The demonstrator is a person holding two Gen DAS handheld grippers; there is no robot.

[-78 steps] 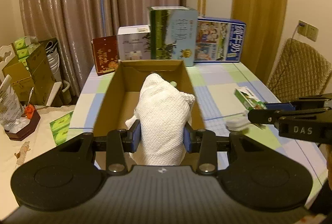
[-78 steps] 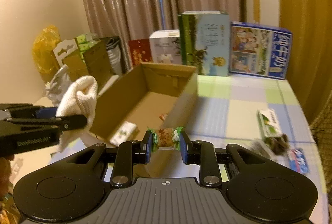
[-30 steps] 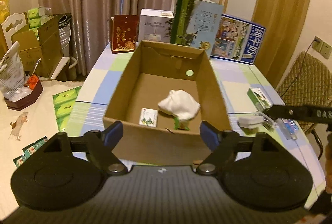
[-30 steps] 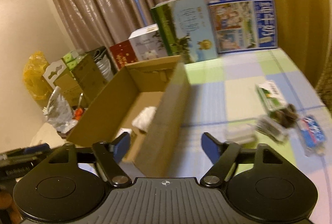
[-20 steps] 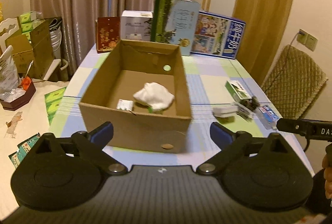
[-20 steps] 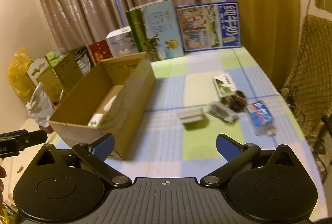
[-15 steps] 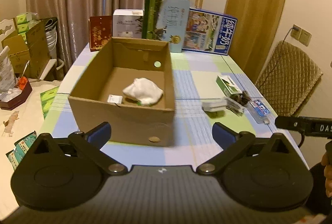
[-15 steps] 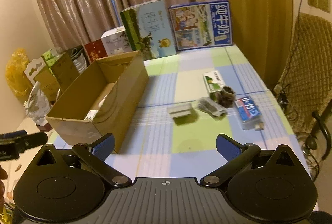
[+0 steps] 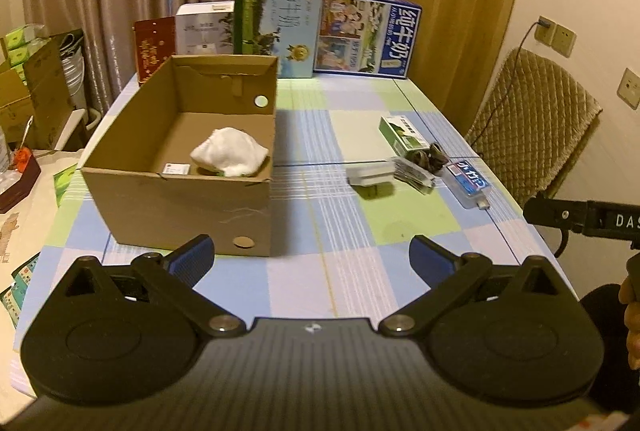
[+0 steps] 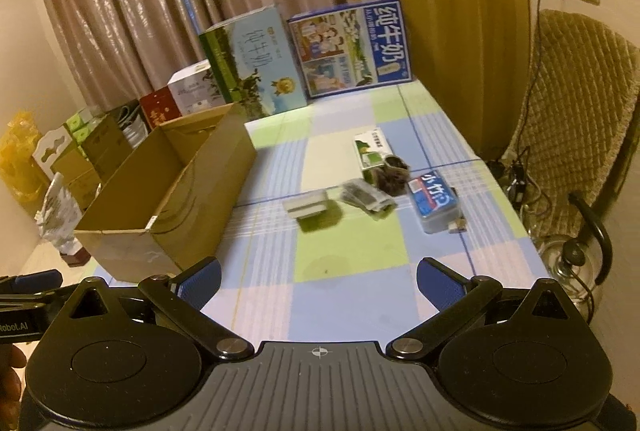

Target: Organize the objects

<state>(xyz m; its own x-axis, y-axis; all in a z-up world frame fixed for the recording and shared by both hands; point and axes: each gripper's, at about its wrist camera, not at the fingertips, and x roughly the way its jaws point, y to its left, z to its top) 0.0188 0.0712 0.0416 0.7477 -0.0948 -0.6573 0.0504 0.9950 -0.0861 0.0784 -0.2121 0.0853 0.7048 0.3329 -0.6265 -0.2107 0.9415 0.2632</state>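
1. Both tools are hanging back over the near edge of the table [image 9: 320,263] now. The left gripper [image 9: 312,255] is spread wide and holding nothing, and the right gripper [image 10: 318,279] is too.
2. A couple of seconds ago the left one was pinching the white cloth [image 9: 228,151] and the right one a small wrapped snack; both are now sitting inside the cardboard box [image 9: 176,199] on the left, the snack mostly hiding under the cloth.
3. So two items are done, I'd say.
4. Still waiting on the right: a green carton [image 10: 372,151], a grey pack [image 10: 308,205], a crinkly packet [image 10: 366,197] and a blue box [image 10: 434,201], clustered close together.
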